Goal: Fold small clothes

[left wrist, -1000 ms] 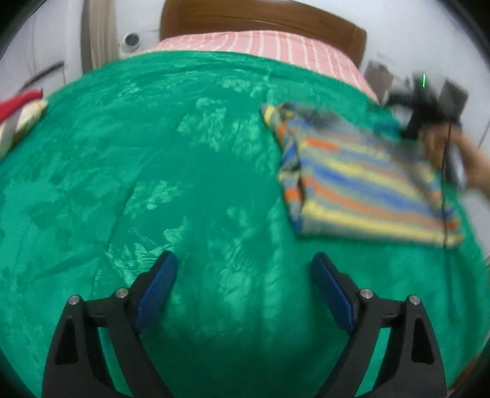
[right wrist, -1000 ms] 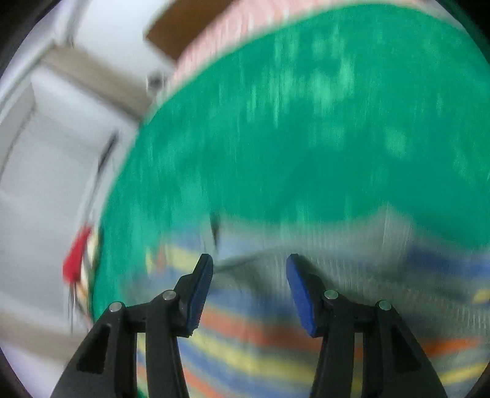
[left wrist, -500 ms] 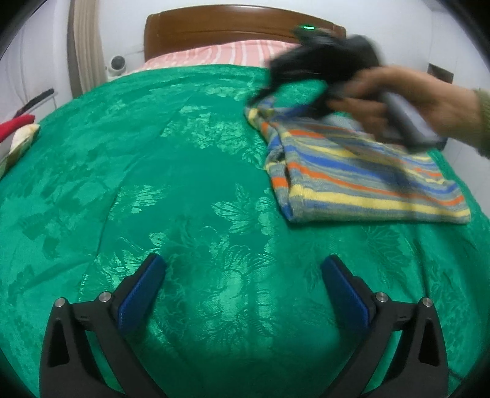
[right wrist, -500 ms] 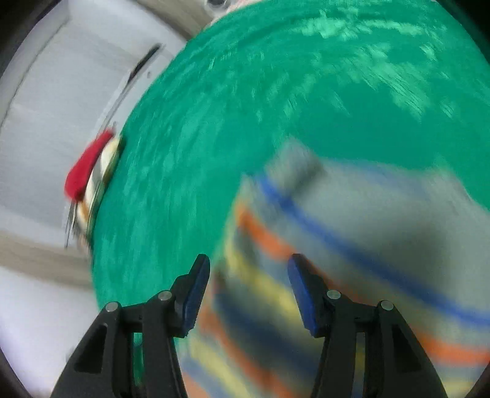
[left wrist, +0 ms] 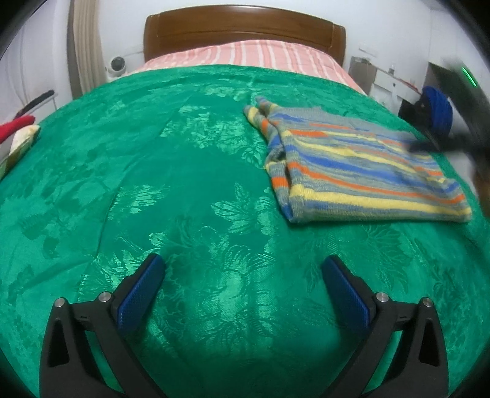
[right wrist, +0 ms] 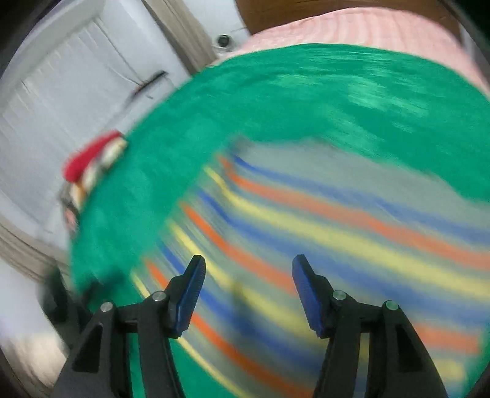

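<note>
A bed with a green brocade bedspread point(left wrist: 183, 183) fills most of both views; a wooden headboard point(left wrist: 242, 29) and a pink striped pillow area point(left wrist: 245, 55) are seen at its far end. A white wardrobe door point(right wrist: 61, 101) is seen beyond the bed's edge in the right wrist view, which is heavily blurred.

The striped sweater point(left wrist: 352, 162), in grey, blue, yellow and orange bands, is laid folded flat on the bedspread, right of centre in the left wrist view, with one sleeve end bunched at its far left corner. In the right wrist view the same garment point(right wrist: 306, 229) is seen directly below and ahead of the fingers.

A red and patterned cloth bundle point(left wrist: 15, 134) is noted at the bed's left edge.

The left gripper point(left wrist: 242, 284) is held above bare bedspread, well apart from the sweater; its jaws have just been opening and are spread wide, with nothing between them.

The right gripper point(right wrist: 248, 287) is held over the sweater; its jaws have just been opening and are parted about halfway, and no fabric is seen pinched between the blue pads point(right wrist: 190, 290). In the left wrist view it appears only as a dark blur point(left wrist: 453, 134) at the sweater's right edge.
</note>
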Demonstrator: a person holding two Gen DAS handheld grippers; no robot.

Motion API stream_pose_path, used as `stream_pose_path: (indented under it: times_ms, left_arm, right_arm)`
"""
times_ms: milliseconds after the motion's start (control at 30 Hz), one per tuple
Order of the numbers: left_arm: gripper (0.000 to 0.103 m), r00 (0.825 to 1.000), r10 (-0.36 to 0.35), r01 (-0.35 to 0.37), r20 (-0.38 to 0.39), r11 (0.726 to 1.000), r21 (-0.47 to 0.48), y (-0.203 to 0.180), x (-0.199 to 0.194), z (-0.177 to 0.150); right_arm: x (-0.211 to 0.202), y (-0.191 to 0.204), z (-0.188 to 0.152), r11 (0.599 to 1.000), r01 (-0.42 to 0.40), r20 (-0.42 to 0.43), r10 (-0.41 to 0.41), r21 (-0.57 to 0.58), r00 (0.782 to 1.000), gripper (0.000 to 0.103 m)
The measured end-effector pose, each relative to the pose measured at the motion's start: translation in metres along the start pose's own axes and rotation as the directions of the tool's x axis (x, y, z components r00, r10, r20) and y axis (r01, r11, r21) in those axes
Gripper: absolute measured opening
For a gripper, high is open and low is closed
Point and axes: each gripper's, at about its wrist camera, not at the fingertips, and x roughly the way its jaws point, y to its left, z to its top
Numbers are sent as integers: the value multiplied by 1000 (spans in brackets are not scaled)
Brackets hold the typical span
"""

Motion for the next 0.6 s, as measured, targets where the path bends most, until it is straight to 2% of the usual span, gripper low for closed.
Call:
stream_pose_path:
  times_ms: [67, 133, 233, 300, 333, 400, 433, 500, 533, 567, 600]
  left_arm:
    - [103, 1000, 11, -11, -7, 1000, 5, -2, 0, 0]
    - [102, 999, 49, -49, -23, 999, 10, -6, -5, 3]
    - [101, 997, 78, -76, -29, 996, 53, -20, -20, 11]
    - [101, 999, 46, -49, 27, 992, 117, -48, -38, 24]
    - [101, 998, 8, -18, 59, 985, 169, -73, -46, 33]
    - [101, 995, -69, 49, 66, 962, 267, -120, -47, 46]
    - [101, 992, -113, 91, 52, 942, 323, -149, -44, 51]
    - [101, 978, -207, 185, 1, 878, 442, -218, -30, 56]
    - [101, 971, -239, 222, -25, 848, 481, -244, -22, 54]
    - [101, 959, -276, 269, -68, 801, 536, -281, -7, 50]
    - [97, 955, -281, 283, -93, 774, 566, -302, 4, 47]
  right_arm:
    - [-21, -28, -50, 992, 125, -28, -125, 13, 992, 59]
    - [-46, -57, -103, 972, 229, -56, -226, 48, 973, 59]
    - [-99, -84, -159, 961, 236, 6, -239, 143, 971, 59]
    - [-133, -95, -195, 937, 270, 31, -284, 222, 958, 59]
    - [-150, -100, -212, 927, 265, 66, -292, 265, 954, 59]
    - [-182, -110, -242, 905, 238, 146, -304, 352, 941, 59]
    - [-191, -111, -251, 899, 228, 171, -308, 375, 936, 59]
    - [-205, -117, -264, 884, 197, 229, -315, 424, 921, 62]
    - [-207, -119, -264, 878, 178, 252, -313, 444, 916, 63]
    - [-210, -125, -266, 873, 153, 275, -306, 463, 912, 63]
    - [-215, -132, -266, 869, 132, 288, -296, 476, 911, 63]
